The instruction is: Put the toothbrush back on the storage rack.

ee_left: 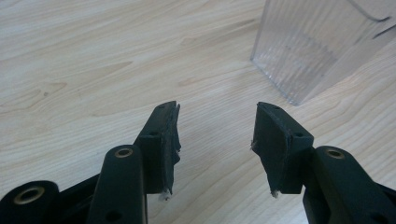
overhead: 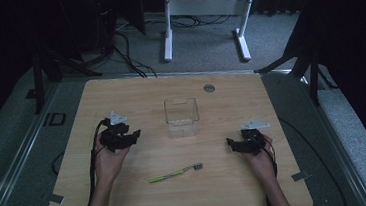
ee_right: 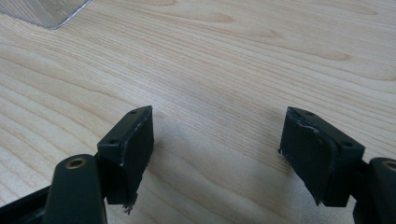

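A clear plastic box (overhead: 182, 117) stands upright near the middle of the wooden table (overhead: 120, 93). A green toothbrush (overhead: 174, 173) with a grey head lies flat on the table in front of the box. My left gripper (overhead: 134, 136) is held left of the box, open with nothing between its jaws. In the left gripper view the gripper (ee_left: 217, 135) points at bare wood, with the box (ee_left: 317, 46) at the upper right. My right gripper (overhead: 231, 144) sits right of the toothbrush, open and empty. In the right gripper view the gripper (ee_right: 217, 149) faces bare wood, with a corner of the box (ee_right: 46, 11) at the top left.
A round grey grommet (overhead: 209, 87) is set into the table near its far edge. Beyond the table stand white desk legs (overhead: 167, 29) and black cables (overhead: 126, 52) on a grey floor. Cables trail from both grippers along the forearms.
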Available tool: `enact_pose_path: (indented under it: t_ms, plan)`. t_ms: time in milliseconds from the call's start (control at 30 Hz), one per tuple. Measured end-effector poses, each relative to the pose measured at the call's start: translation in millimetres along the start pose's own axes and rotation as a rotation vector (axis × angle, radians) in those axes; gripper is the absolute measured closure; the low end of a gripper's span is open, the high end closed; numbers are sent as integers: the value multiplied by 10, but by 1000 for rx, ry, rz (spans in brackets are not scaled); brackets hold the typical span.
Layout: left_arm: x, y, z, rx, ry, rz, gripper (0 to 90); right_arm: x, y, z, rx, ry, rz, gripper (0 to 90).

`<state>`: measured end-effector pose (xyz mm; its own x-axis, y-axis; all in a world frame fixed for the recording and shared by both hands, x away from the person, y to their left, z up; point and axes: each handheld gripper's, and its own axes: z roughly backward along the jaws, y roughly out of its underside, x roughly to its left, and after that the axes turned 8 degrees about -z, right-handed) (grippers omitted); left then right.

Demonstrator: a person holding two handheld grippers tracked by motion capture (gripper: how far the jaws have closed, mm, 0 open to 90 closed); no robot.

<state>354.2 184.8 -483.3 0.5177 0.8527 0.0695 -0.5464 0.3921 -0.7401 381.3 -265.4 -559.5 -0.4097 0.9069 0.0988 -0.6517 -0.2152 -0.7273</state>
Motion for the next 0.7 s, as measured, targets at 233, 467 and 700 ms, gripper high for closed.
enact_pose_path:
  t_ms: [233, 467, 700]
  plan:
    - [-37, -59, 83, -16, 14, -23, 535, 0, 0, 0, 0, 0, 0, 257]
    - [-102, -120, 155, -22, 25, -62, 539, 1, 0, 0, 0, 0, -1, 257]
    - [-171, -165, 193, -22, 53, -89, 558, 0, 0, 0, 0, 0, 0, 257]
